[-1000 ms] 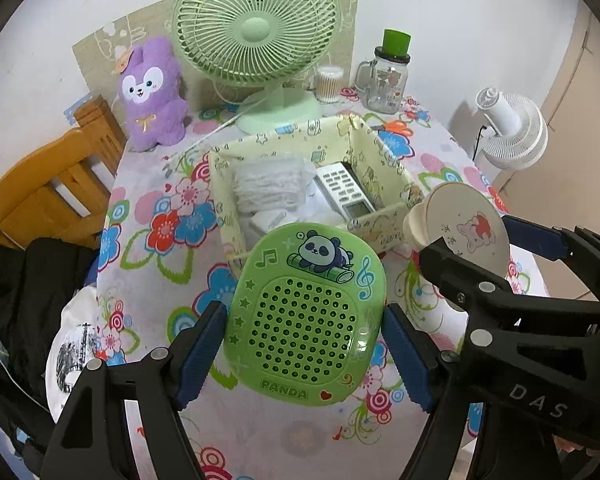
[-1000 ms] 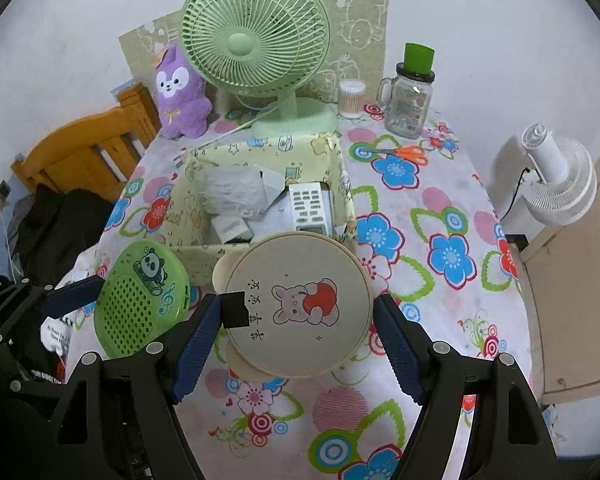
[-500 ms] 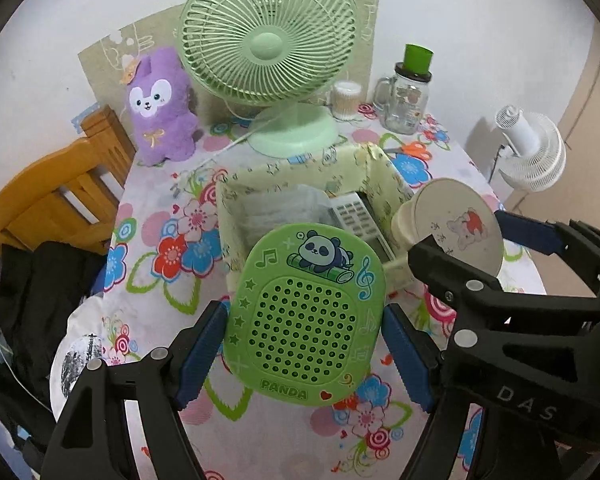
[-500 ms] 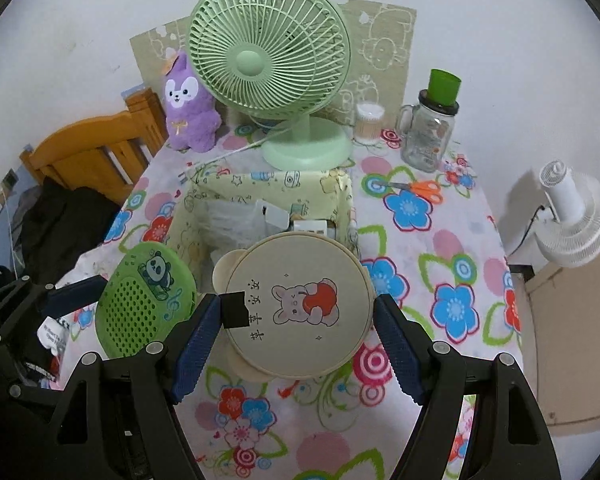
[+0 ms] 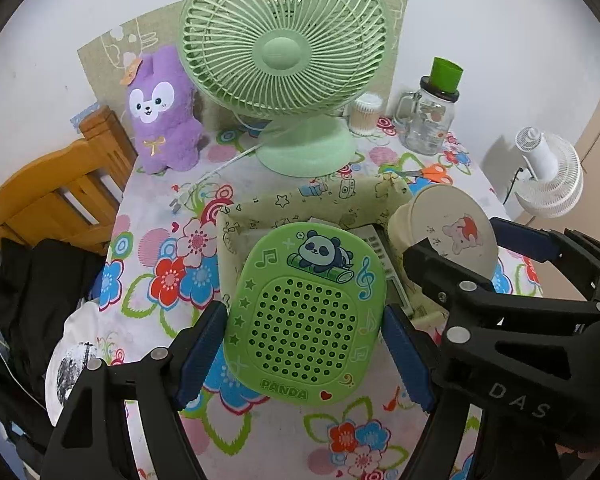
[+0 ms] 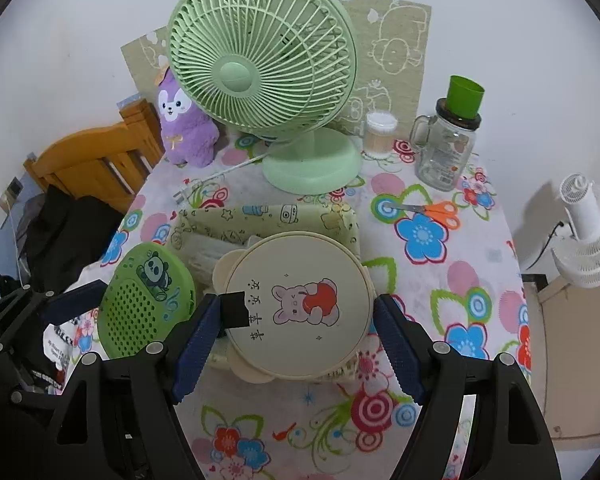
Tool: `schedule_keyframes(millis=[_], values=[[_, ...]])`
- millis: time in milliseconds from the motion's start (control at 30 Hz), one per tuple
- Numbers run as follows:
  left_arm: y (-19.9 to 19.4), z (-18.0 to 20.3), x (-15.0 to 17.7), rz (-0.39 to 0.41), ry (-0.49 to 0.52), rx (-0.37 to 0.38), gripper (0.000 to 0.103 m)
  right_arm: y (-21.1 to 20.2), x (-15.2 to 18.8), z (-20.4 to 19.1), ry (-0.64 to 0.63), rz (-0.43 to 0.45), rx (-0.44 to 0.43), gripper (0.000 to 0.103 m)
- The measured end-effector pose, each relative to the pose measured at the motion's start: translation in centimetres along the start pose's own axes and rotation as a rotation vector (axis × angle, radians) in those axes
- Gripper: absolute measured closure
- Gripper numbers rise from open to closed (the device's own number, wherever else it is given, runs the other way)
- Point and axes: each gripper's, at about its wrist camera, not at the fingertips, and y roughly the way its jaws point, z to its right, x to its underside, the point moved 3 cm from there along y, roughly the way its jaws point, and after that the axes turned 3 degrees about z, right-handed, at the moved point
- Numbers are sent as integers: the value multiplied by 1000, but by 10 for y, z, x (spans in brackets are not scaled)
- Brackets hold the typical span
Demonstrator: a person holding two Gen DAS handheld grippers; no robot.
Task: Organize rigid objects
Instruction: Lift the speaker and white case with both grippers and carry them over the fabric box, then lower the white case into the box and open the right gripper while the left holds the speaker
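Left wrist view: both grippers loaded over the fabric storage box [image 5: 332, 196].
My left gripper [image 5: 304, 344] clamps the green panda speaker [image 5: 306, 312]; my right gripper [image 6: 296, 330] clamps the cream round lidded container [image 6: 300, 304], both held above the box on the floral table [image 6: 452, 280].

Table layout around the storage box

The storage box [image 6: 260, 216] sits mid-table; the desk fan [image 6: 260, 76] stands behind it, the plush toy [image 6: 184, 124] left of the fan, the cotton swab jar [image 6: 380, 136] and glass jar [image 6: 444, 152] to its right, scissors [image 6: 432, 210] before the glass jar.
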Motion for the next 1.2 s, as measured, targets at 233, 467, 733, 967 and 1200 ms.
schedule_keyframes(millis=[233, 467, 733, 967, 1200], values=[[24, 0, -5, -23, -8, -23, 23, 30, -6, 6, 4, -38, -27, 24], [43, -1, -6, -49, -19, -32, 23, 56, -8, 12, -4, -75, -38, 24], [59, 3, -2, -81, -10, -31, 23, 74, -8, 14, -21, -91, -15, 24], [64, -1, -2, -93, -26, -30, 23, 78, -10, 10, -42, -86, 20, 24], [63, -9, -2, -95, -39, -29, 23, 76, -11, 1, -54, -86, -5, 24]])
